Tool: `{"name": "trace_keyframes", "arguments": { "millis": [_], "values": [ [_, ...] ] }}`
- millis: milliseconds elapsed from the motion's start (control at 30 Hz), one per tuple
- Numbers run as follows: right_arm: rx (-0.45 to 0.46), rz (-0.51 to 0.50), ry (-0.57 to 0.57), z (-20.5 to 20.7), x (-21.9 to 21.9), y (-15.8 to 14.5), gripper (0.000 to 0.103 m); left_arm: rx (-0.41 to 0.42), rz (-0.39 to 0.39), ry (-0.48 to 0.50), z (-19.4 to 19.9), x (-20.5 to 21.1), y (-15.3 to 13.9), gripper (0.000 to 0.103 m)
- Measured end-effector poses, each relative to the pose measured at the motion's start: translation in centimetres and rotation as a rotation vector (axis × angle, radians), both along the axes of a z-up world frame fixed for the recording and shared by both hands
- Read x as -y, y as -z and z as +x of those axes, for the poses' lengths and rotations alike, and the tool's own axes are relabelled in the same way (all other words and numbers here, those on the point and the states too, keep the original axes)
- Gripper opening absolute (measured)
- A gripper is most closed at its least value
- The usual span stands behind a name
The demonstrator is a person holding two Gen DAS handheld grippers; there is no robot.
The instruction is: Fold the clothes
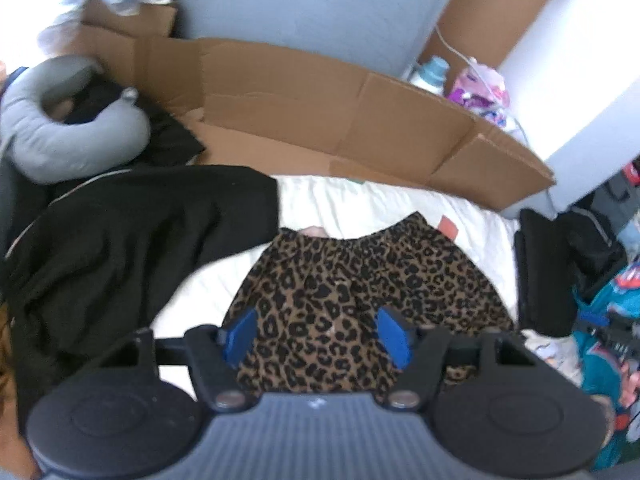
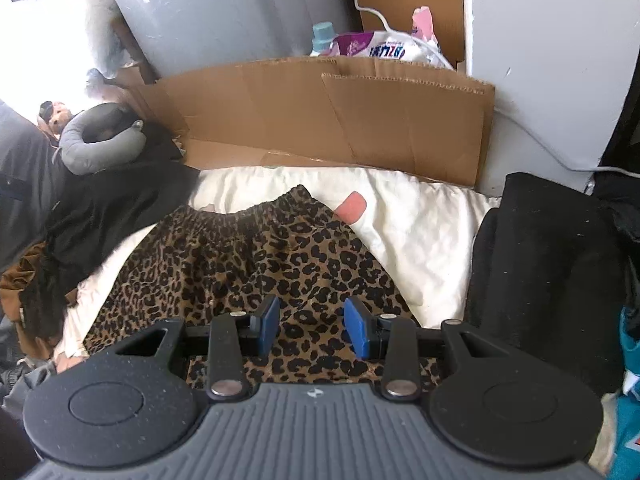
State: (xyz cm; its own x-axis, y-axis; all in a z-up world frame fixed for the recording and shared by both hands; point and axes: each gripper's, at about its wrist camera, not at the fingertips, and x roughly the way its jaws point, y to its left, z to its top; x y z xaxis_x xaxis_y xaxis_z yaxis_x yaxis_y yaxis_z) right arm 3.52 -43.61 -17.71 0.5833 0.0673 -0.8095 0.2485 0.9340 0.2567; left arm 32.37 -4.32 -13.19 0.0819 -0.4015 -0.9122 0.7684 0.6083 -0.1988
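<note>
Blue pads of the left gripper (image 1: 316, 336) stand wide apart above the leopard-print skirt (image 1: 360, 300), nothing pinched between them, jaws open over the lower half of the fabric. Over on the other camera, the right gripper (image 2: 311, 326) holds a narrower gap, its blue pads (image 2: 269, 322) also clear of the cloth, so it is open too, hovering near the skirt's hem. That skirt lies spread flat on a cream-white sheet (image 2: 420, 232), its gathered elastic waistband (image 2: 256, 210) at the far end, and a pink tag (image 2: 351, 207) pokes out beside the waistband's right corner. To the left, a black garment (image 1: 132, 248) sprawls in a heap, one edge touching the skirt's upper left corner. A grey neck pillow (image 1: 60, 136) curls behind that. Flattened cardboard (image 1: 320, 112) runs along the far edge of the sheet, propped against the wall. On the right, another dark folded garment (image 2: 540, 272) sits at the sheet's edge, well apart from the skirt.
</note>
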Motion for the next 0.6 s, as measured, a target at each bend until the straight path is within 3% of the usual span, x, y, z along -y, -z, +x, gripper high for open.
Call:
{"name": "trace_keyframes", "arguments": {
  "millis": [200,400,600],
  "values": [
    [-0.054,-0.025,-0.030,3.2,-0.7,6.4,0.043,0.031,-0.031,0.020,-1.0,0.6,8.8,0.066],
    [-0.102,-0.066,-0.043,5.9,-1.0,12.6,0.043,0.034,-0.009,-0.044,-0.4,0.2,17.7,0.059],
    [-0.102,-0.057,-0.056,7.5,-0.4,16.5,0.041,0.064,-0.035,-0.044,0.3,0.8,21.8,0.059]
  ]
}}
